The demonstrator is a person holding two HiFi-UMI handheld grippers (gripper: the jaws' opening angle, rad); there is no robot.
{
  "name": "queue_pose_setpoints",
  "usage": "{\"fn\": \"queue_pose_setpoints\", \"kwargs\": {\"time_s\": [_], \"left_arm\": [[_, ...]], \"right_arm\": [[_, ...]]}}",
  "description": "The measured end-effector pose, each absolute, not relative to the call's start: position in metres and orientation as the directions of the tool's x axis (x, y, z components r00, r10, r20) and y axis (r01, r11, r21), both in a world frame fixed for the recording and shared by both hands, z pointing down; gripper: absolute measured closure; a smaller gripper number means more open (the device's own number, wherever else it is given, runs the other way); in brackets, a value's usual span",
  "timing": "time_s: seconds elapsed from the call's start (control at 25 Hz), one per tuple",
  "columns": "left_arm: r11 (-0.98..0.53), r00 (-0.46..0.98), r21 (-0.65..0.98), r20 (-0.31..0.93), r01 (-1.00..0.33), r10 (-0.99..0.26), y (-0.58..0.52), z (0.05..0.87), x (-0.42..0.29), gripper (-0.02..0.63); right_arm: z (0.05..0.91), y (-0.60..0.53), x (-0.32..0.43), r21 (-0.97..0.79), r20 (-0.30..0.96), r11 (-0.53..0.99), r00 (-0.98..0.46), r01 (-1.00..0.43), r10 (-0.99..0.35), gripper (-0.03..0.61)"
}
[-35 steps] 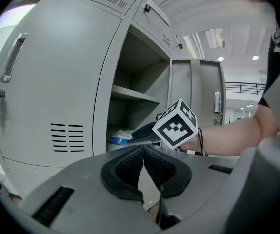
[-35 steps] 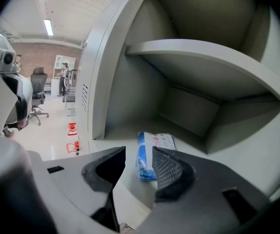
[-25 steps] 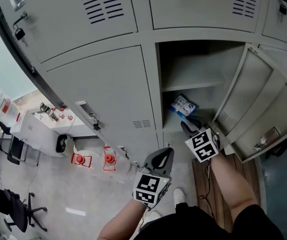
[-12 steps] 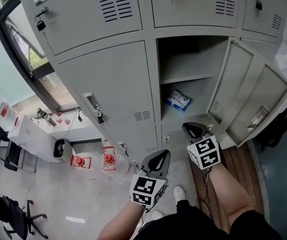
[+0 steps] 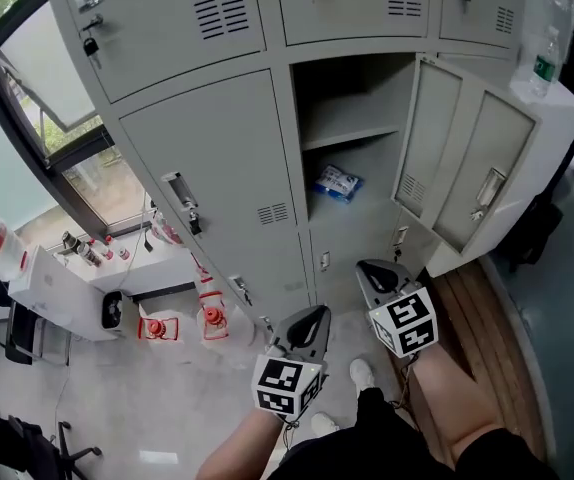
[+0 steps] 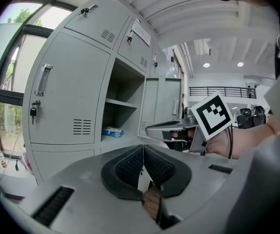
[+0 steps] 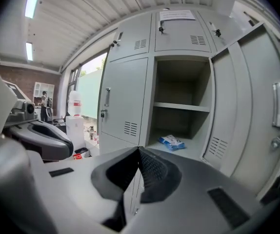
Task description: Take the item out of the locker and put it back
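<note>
Blue-white packet small in locker, print unreadable.

Packet on the open compartment's floor: blue and white, print too small to read in any view. Top row of lockers is cut by the head view's upper edge. Paper notice on a top door: text unreadable. Space above the shelf: back corner lost in shadow. Far-off figure in the right gripper view, too small to make out. Forearms run off the bottom edge.
</note>
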State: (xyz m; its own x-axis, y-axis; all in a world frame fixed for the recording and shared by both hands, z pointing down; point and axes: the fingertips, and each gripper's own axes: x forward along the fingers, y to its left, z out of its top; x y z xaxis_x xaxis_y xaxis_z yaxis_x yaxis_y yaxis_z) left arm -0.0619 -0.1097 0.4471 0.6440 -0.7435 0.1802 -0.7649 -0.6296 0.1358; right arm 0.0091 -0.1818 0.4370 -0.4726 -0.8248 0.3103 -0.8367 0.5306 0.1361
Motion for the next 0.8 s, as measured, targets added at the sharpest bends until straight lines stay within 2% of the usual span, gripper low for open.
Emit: {"fn": "queue_pose_setpoints", "kwargs": {"time_s": [0.8], "left_arm": [[-0.638,0.659,0.165,0.168,-0.752,-0.733,-0.075,0.448,-0.063,0.597]], "right_arm": [[0.434,-0.105,0.009,0.037,0.288,0.516,-0.485,-0.856,-0.826,0.526]]}}
